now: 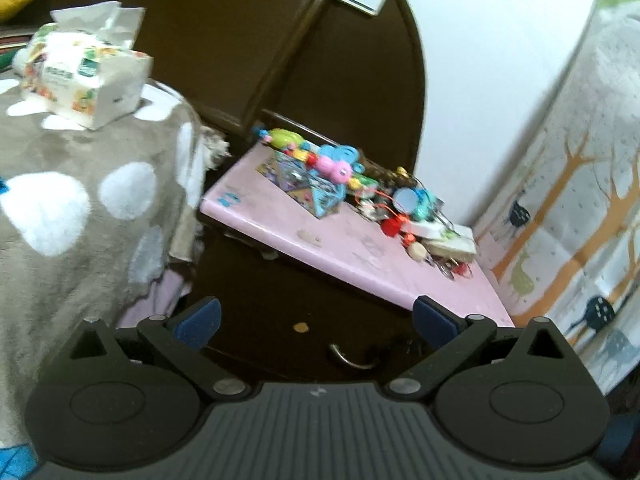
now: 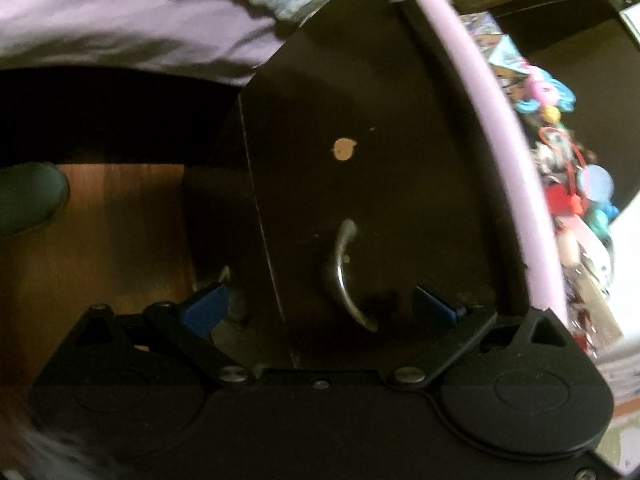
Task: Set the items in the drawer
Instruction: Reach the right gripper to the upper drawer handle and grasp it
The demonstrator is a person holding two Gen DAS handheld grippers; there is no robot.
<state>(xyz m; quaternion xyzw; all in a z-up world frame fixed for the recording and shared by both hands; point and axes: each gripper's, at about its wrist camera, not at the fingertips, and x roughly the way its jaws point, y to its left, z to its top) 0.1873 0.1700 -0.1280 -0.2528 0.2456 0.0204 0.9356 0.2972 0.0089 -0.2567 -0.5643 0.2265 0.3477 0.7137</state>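
A dark brown nightstand has a pink top [image 1: 360, 252] [image 2: 480, 92] strewn with colourful trinkets [image 1: 340, 168] [image 2: 560, 168]: beads, keychains, small boxes. Its drawer front [image 2: 360, 184] is shut, with a curved metal handle [image 2: 344, 276] [image 1: 352, 358]. My right gripper [image 2: 320, 304] is open, its blue pads on either side of the handle, close to the drawer front. My left gripper [image 1: 316, 320] is open and empty, held above the drawer front, short of the pink top.
A bed with a grey spotted blanket [image 1: 80, 200] lies to the left, a tissue pack [image 1: 80, 76] on it. A curtain with tree and deer print [image 1: 580, 220] hangs to the right. Wooden floor [image 2: 120, 240] shows left of the nightstand.
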